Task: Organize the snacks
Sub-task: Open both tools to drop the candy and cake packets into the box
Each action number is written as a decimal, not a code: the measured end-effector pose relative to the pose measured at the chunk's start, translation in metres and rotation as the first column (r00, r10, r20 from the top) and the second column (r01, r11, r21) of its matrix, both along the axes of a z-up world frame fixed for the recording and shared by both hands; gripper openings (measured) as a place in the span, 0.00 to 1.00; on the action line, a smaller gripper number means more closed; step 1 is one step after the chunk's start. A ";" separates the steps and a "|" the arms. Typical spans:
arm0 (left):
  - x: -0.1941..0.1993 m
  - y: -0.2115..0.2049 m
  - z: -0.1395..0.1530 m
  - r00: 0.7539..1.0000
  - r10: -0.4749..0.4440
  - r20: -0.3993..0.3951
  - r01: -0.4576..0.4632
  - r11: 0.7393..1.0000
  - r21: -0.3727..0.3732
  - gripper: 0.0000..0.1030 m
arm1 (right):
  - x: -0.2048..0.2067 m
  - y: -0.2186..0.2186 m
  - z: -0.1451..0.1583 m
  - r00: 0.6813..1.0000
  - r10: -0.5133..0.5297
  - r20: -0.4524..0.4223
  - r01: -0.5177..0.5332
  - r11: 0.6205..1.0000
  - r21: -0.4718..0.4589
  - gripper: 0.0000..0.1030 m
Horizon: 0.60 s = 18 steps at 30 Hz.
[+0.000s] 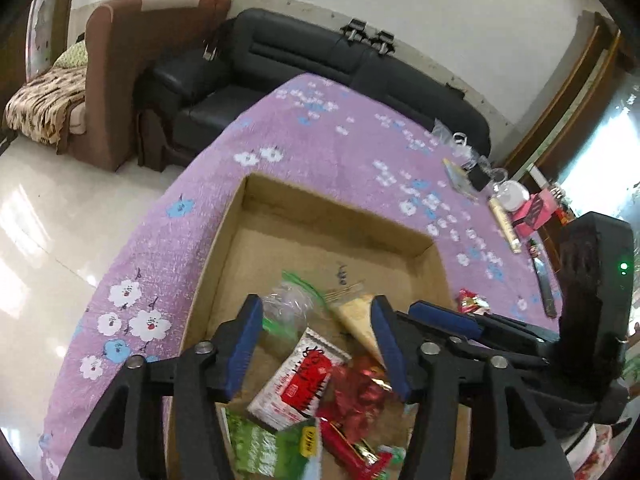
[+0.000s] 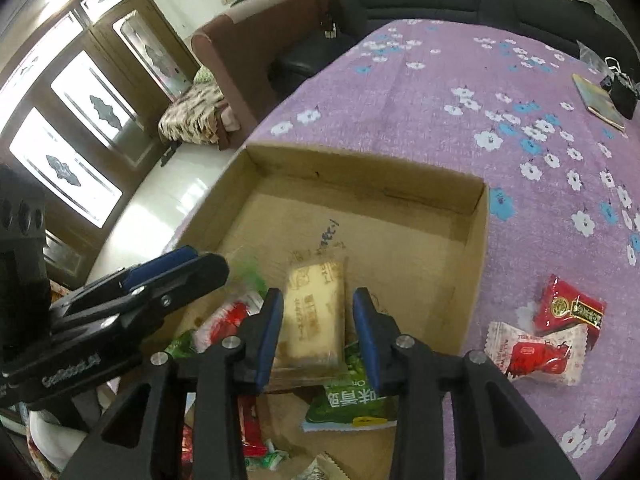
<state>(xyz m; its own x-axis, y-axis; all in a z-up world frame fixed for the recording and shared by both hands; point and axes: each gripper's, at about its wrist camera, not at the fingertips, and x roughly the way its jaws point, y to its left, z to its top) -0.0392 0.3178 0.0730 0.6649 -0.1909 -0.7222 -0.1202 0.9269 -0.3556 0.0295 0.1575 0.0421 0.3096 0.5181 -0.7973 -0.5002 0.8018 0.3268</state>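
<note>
**Both grippers over the snack box**

We are holding the right gripper (image 2: pixel 314 308) low over the cardboard box (image 2: pixel 478 240), its blue pads standing apart on either side of a pale wrapped biscuit bar (image 2: pixel 314 312). We cannot tell whether the pads are touching the wrapper. The bar's long axis is running along the fingers, toward the box's far wall.

We are hovering the left gripper (image 1: pixel 316 320) above the same box with its jaws wide and gripping nothing; a red-and-white sachet (image 1: pixel 300 384) is lying between and below its fingers.

The box is also holding a green packet (image 2: pixel 352 404), a crinkled red wrapper (image 1: pixel 360 392) and a clear bag (image 1: pixel 288 300).

Outside it, on the purple floral cloth (image 2: pixel 440 92), a red candy (image 2: pixel 570 306) and a white-and-red sachet (image 2: pixel 536 354) are lying touching each other.
</note>
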 end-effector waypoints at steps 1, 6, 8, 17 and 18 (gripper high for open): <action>-0.005 -0.002 0.007 1.000 0.005 0.019 -0.005 1.000 0.013 0.65 | -0.003 -0.003 0.006 1.000 -0.001 0.019 0.001 1.000 0.007 0.36; -0.033 -0.013 0.052 0.987 0.043 0.152 -0.057 0.995 0.088 0.80 | -0.025 -0.025 0.037 0.989 -0.007 0.145 0.004 1.000 0.021 0.42; -0.053 -0.018 0.076 0.967 0.097 0.234 -0.127 0.985 0.116 0.99 | -0.036 -0.037 0.049 0.978 -0.023 0.208 0.018 1.000 0.022 0.47; -0.117 -0.033 0.089 0.911 0.118 0.396 -0.067 0.988 -0.141 0.99 | -0.084 -0.128 0.078 0.893 -0.200 0.402 0.158 0.978 0.134 0.70; -0.119 -0.037 0.086 0.917 0.105 0.384 -0.052 0.988 -0.147 0.99 | -0.084 -0.142 0.078 0.888 -0.231 0.397 0.185 0.971 0.151 0.71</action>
